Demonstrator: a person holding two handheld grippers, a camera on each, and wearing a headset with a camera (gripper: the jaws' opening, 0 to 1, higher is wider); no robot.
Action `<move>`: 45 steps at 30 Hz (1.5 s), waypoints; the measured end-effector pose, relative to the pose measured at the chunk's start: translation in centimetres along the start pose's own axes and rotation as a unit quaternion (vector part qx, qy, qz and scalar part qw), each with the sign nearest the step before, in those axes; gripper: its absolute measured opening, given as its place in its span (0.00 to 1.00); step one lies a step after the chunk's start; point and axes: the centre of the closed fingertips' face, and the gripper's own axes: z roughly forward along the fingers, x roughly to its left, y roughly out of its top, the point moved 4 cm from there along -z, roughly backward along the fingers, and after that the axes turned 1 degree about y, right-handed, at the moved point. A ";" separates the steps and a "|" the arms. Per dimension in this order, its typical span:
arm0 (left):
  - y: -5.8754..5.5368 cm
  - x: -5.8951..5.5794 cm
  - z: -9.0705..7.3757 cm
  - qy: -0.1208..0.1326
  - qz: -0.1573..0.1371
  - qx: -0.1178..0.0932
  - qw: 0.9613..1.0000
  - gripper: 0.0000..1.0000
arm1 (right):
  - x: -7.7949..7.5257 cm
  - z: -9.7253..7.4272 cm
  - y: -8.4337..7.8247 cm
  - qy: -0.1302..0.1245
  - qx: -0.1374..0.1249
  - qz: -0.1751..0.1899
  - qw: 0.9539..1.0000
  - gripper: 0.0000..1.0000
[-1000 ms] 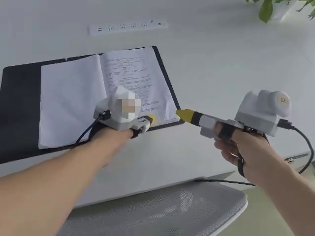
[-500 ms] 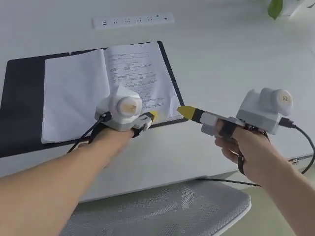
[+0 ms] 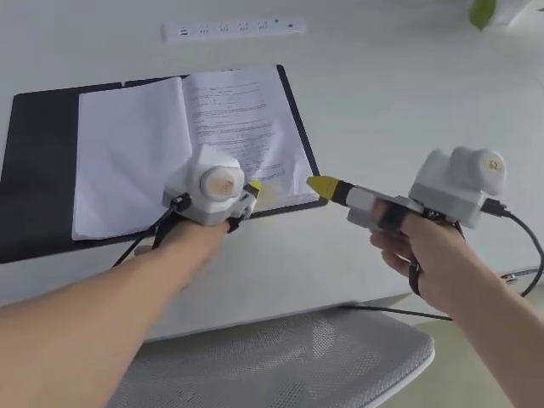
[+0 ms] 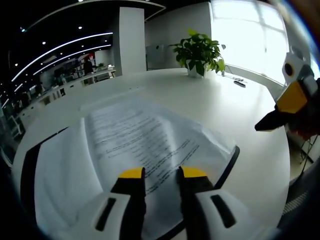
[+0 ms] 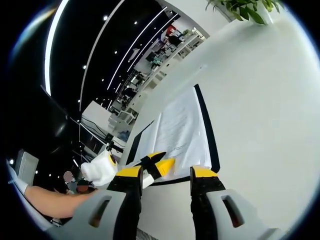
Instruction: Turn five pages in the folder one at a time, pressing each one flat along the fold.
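A black folder (image 3: 38,170) lies open on the white table, with a blank sheet (image 3: 127,161) on the left and a printed page (image 3: 242,127) on the right. My left gripper (image 3: 252,189) hovers over the printed page's near right corner; in the left gripper view its jaws (image 4: 162,175) stand a little apart above the printed page (image 4: 145,130) with nothing between them. My right gripper (image 3: 321,185) is just off the folder's right edge, above bare table. Its jaws (image 5: 167,175) are open and empty, facing the folder (image 5: 187,130) and the left gripper (image 5: 157,165).
A white power strip (image 3: 234,30) lies beyond the folder. A potted plant (image 4: 197,50) stands at the far right of the table. A grey mesh chair seat (image 3: 280,357) sits below the table's near edge. A black cable (image 3: 527,246) trails from the right gripper.
The left gripper has edged forward from the folder's near edge onto the printed page's lower right corner. The right gripper has stayed about where it was. The head camera has tilted slightly.
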 end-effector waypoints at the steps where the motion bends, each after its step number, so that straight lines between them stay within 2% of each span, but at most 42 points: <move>1: 0.0 -0.1 -0.1 0.001 -0.002 0.001 1.000 0.24 | 0.0 0.2 0.0 0.000 0.001 -0.002 1.000 0.36; 7: 0.0 0.0 -0.2 0.007 -0.013 0.001 1.000 0.20 | -0.4 1.2 0.0 -0.005 0.005 -0.008 1.000 0.37; 13: 0.0 0.0 -0.1 0.008 -0.016 0.001 1.000 0.20 | -1.5 2.7 0.4 -0.025 0.006 -0.010 1.000 0.38; 20: 0.1 0.0 -0.1 0.008 -0.020 0.000 1.000 0.20 | -2.6 4.1 0.3 -0.039 0.019 -0.009 0.999 0.37; 26: 0.1 0.1 0.0 0.009 -0.024 -0.001 1.000 0.20 | -2.8 4.6 -0.1 -0.039 0.030 -0.009 0.999 0.24; 29: 0.1 0.1 0.0 0.009 -0.025 -0.001 1.000 0.20 | -2.9 4.5 0.0 -0.041 0.025 -0.012 0.999 0.11; 31: 0.1 0.1 0.0 0.009 -0.025 -0.002 1.000 0.20 | -2.9 4.5 0.2 -0.042 0.012 -0.012 0.999 0.00; 40: 0.2 0.5 -0.1 0.006 -0.037 0.000 0.999 0.19 | -2.2 4.6 0.7 -0.032 -0.012 0.001 0.999 0.00; 45: -0.2 0.6 -1.4 0.001 -0.021 0.014 1.000 0.23 | -1.0 4.7 1.0 -0.020 -0.018 0.004 1.000 0.00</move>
